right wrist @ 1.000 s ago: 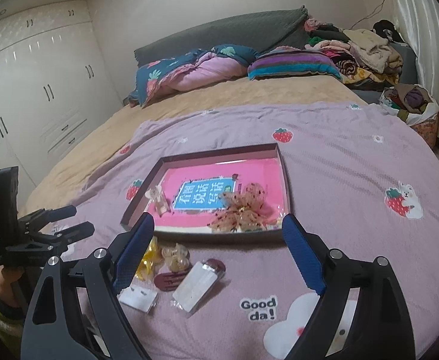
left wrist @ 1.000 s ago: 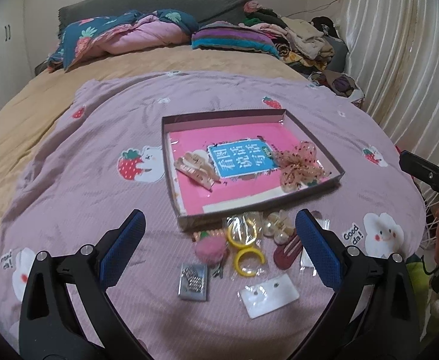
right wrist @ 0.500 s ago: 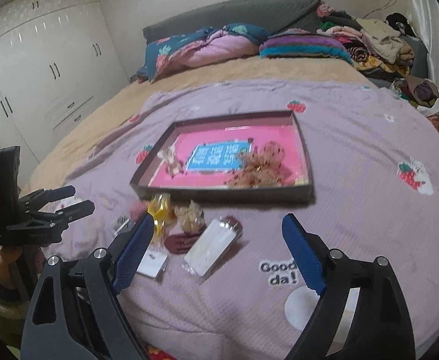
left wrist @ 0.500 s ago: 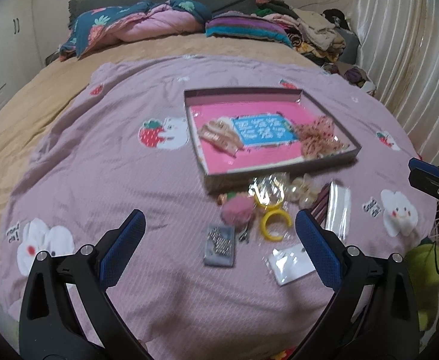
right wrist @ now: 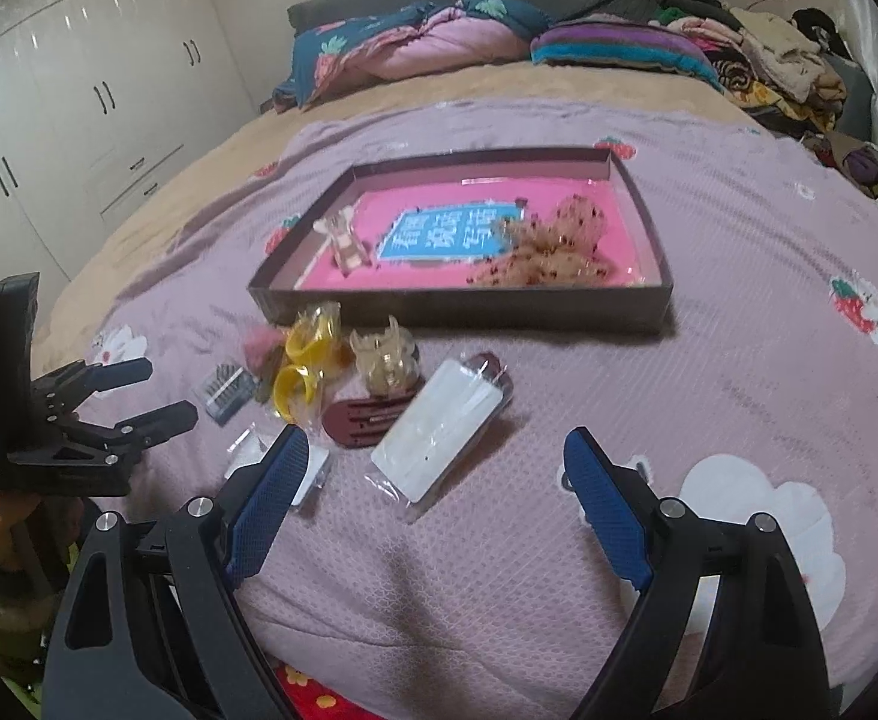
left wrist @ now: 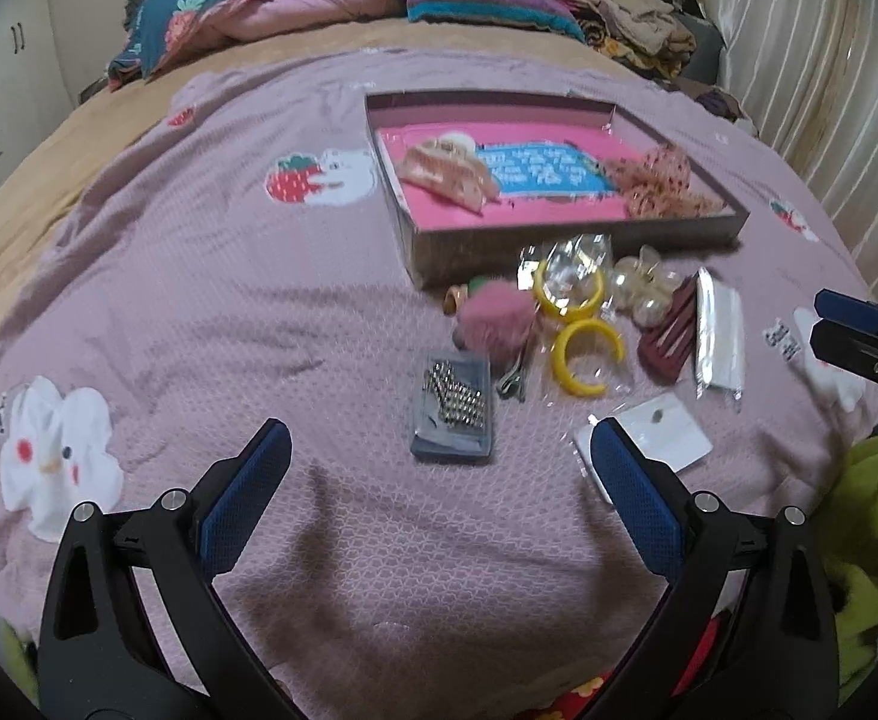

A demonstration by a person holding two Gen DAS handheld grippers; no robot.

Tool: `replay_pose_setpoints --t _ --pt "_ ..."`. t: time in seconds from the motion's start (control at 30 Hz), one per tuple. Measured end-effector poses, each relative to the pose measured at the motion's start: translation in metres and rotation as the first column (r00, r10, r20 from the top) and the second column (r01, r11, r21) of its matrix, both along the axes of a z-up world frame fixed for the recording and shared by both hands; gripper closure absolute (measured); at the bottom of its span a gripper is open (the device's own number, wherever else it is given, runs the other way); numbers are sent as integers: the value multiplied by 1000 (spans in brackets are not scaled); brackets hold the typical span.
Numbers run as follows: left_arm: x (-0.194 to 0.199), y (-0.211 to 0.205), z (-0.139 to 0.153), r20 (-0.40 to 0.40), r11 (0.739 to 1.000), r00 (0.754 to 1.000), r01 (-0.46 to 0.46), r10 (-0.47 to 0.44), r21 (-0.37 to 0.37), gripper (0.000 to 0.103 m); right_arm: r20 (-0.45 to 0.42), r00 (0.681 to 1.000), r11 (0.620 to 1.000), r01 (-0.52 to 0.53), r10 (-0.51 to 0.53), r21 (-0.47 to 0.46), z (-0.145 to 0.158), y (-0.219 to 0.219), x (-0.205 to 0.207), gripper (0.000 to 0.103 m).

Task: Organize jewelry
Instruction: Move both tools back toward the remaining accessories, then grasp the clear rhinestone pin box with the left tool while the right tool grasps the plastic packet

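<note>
Both tongs gape wide and hold nothing: the left tongs (left wrist: 439,450) hang over the purple blanket (left wrist: 199,276), the right tongs (right wrist: 433,456) likewise. The jewelry lies loose on the bed: a box of beads (left wrist: 454,414) at 12 o'clock of the left tongs, yellow rings (left wrist: 586,354) and a pink pompom (left wrist: 496,318) beyond. The tray (left wrist: 571,252), further at 12, holds a beige claw clip (left wrist: 445,171) and a dotted bow (left wrist: 658,180).
</note>
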State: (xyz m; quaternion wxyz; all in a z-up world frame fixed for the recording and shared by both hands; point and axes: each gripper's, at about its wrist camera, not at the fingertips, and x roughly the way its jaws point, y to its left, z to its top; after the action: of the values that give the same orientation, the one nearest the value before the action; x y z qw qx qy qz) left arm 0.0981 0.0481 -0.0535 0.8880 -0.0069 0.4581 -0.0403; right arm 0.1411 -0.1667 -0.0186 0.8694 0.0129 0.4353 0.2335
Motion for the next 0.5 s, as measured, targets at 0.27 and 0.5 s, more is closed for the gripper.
replay_pose_setpoints --t 0.27,0.5 --pt "12 1 -23 -36 999 999 15 -17 -44 37 -42 999 1000 5 -5 -11 -20 8 12 17" --pt "16 7 -26 -24 995 999 28 -30 -95 78 -132 991 1000 21 -19 15 -41 15 30 25"
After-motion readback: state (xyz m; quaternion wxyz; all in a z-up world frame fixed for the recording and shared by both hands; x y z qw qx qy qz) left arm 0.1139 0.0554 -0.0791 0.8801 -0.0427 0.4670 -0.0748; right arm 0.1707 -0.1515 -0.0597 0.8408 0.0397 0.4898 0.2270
